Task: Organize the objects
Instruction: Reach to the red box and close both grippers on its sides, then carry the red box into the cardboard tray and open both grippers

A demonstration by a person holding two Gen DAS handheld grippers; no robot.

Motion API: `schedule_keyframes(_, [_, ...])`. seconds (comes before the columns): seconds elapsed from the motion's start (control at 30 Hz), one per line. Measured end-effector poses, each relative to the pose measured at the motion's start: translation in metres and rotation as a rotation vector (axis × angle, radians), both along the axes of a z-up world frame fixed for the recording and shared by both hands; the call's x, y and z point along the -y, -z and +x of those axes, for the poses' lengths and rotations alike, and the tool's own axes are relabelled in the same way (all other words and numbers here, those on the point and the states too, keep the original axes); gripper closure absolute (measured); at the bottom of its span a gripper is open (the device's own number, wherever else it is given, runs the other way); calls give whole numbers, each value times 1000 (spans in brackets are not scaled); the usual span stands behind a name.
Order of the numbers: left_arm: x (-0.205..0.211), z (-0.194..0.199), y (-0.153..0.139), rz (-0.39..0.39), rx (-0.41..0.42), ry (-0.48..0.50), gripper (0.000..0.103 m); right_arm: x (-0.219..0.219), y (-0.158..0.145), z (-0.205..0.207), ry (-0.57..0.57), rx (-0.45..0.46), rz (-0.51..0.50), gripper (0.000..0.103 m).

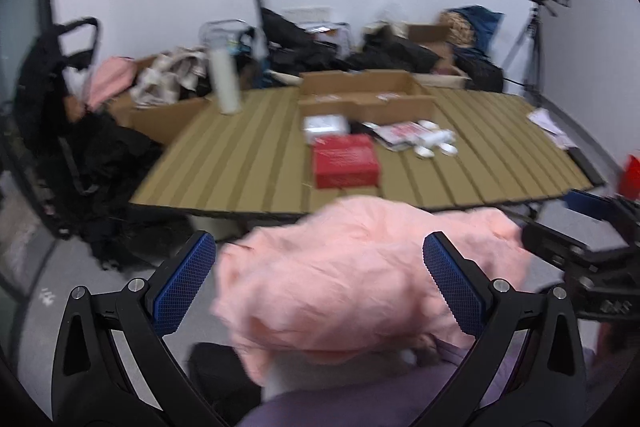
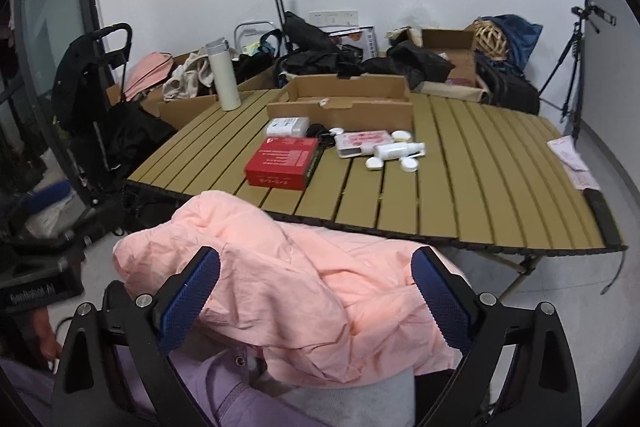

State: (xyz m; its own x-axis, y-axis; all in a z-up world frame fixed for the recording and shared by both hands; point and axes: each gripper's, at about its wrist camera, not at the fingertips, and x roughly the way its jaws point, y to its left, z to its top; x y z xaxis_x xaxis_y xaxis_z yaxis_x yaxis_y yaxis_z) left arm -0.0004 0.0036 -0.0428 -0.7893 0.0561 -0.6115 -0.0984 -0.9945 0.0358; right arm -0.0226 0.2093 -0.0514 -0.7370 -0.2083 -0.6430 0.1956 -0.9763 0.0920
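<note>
A crumpled pink jacket point(image 2: 304, 291) lies on the person's lap, below the near edge of the slatted table point(image 2: 480, 187) and not touching it. The right gripper point(image 2: 316, 291) hangs over the jacket with its jaws wide apart, and the cloth sits between the blue pads, which are not pressing on it. The left gripper point(image 1: 320, 279) is also spread wide around the same jacket point(image 1: 360, 267); this view is blurred. On the table a red box point(image 2: 282, 163) sits near the front edge, with small white bottles point(image 2: 396, 151) beside it and an open cardboard tray point(image 2: 348, 99) behind. The right half of the table is mostly bare. A white flask point(image 2: 224, 75) stands upright at the far left corner.
</note>
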Motion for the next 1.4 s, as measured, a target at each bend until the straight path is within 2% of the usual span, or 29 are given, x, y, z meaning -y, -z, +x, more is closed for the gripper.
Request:
schedule_keyframes(0.2, [0, -17, 22, 65, 65, 31, 0, -9, 34, -26, 16, 124, -38, 6])
schedule_keyframes(0.27, [2, -32, 31, 99, 135, 42, 0, -9, 38, -36, 27, 115, 16, 15])
schedule_keyframes(0.33, [6, -50, 34, 94, 169, 2, 0, -7, 40, -48, 9, 121, 43, 15])
schedule_keyframes(0.4, [14, -69, 27, 85, 129, -36, 0, -6, 39, -65, -12, 129, 26, 15])
schedule_keyframes(0.47, [23, -95, 16, 107, 87, -12, 0, -7, 35, -90, -25, 130, -5, 15])
schedule_keyframes(0.53, [34, -127, 12, 155, 85, 2, 0, -4, 33, -118, -56, 130, -48, 16])
schedule_keyframes(0.6, [47, -173, 22, 237, 135, -13, 1, 4, 37, -153, -75, 155, -56, 16])
schedule_keyframes(0.63, [48, -193, 31, 249, 180, -6, 2, 9, 42, -173, -84, 178, -59, 17])
schedule_keyframes(0.67, [47, -219, 46, 242, 256, 13, 9, 14, 48, -193, -91, 199, -77, 28])
schedule_keyframes(0.7, [47, -236, 58, 229, 294, 21, 23, 18, 52, -208, -99, 214, -97, 33])
schedule_keyframes(0.73, [45, -249, 70, 220, 315, 30, 24, 25, 62, -230, -106, 238, -108, 41])
schedule_keyframes(0.8, [40, -272, 93, 198, 360, 46, 28, 33, 76, -255, -103, 263, -108, 47])
schedule_keyframes(0.87, [37, -285, 111, 226, 404, 76, 30, 37, 96, -280, -109, 312, -151, 54])
schedule_keyframes(0.93, [37, -291, 120, 263, 429, 108, 30, 39, 113, -295, -108, 374, -182, 67])
schedule_keyframes(1.0, [34, -294, 132, 293, 461, 146, 34, 41, 122, -295, -128, 377, -226, 67])
schedule_keyframes(1.07, [37, -295, 136, 374, 471, 160, 42, 43, 124, -295, -142, 376, -241, 72])
schedule_keyframes(1.2, [32, -281, 126, 355, 427, 133, 55, 47, 120, -291, -149, 375, -201, 73])
schedule_keyframes(1.3, [28, -258, 107, 343, 361, 132, 57, 45, 105, -271, -155, 355, -181, 73])
schedule_keyframes(1.4, [25, -244, 84, 365, 313, 153, 57, 37, 85, -247, -141, 330, -183, 73])
